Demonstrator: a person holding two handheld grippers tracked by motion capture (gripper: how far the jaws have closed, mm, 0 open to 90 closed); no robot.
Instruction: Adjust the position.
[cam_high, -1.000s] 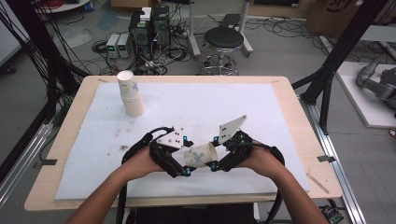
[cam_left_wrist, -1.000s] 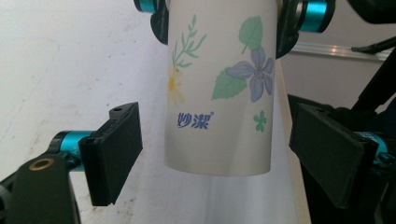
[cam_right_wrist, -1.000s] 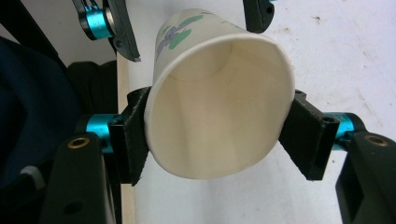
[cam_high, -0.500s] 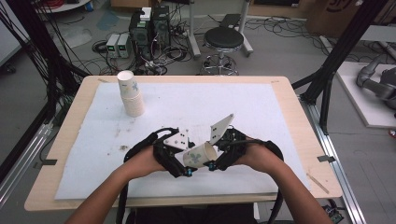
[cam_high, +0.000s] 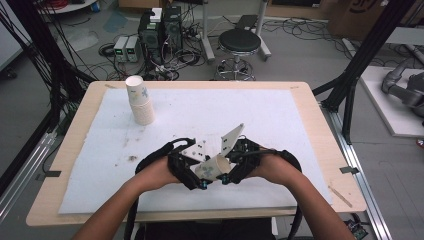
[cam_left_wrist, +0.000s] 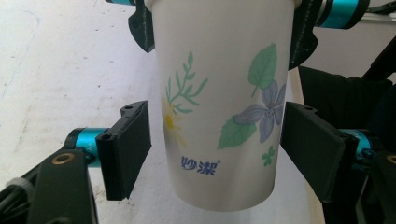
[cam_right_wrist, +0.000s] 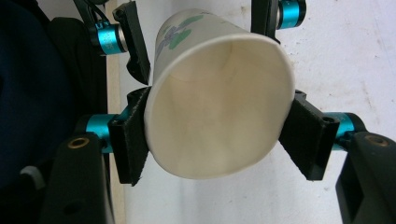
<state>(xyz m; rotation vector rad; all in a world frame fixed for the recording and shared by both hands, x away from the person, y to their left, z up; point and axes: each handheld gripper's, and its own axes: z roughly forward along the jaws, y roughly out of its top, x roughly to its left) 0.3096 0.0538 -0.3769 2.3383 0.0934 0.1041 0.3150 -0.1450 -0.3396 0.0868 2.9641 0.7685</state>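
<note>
A white paper cup (cam_high: 212, 169) with a flower print hangs level between my two grippers, low over the front middle of the table. My right gripper (cam_right_wrist: 219, 135) is shut on the cup's rim (cam_right_wrist: 154, 140), which its pads squeeze into an oval. My left gripper (cam_left_wrist: 215, 140) has just been closing around the cup's narrow base end (cam_left_wrist: 219, 154). One of its pads (cam_left_wrist: 308, 149) meets the cup wall, while the other (cam_left_wrist: 126, 149) stands a sliver off it. In the high view the left gripper (cam_high: 200, 180) and the right gripper (cam_high: 226, 176) face each other.
A stack of matching cups (cam_high: 140, 100) stands at the far left of the white mat (cam_high: 280, 120). The mat covers most of the wooden table (cam_high: 312, 107). A stool (cam_high: 240, 42) and cabled equipment (cam_high: 160, 30) stand on the floor beyond the table.
The right gripper with the cup has edged left toward the left gripper, so the two now sit closer together. The cup stack has not moved.
</note>
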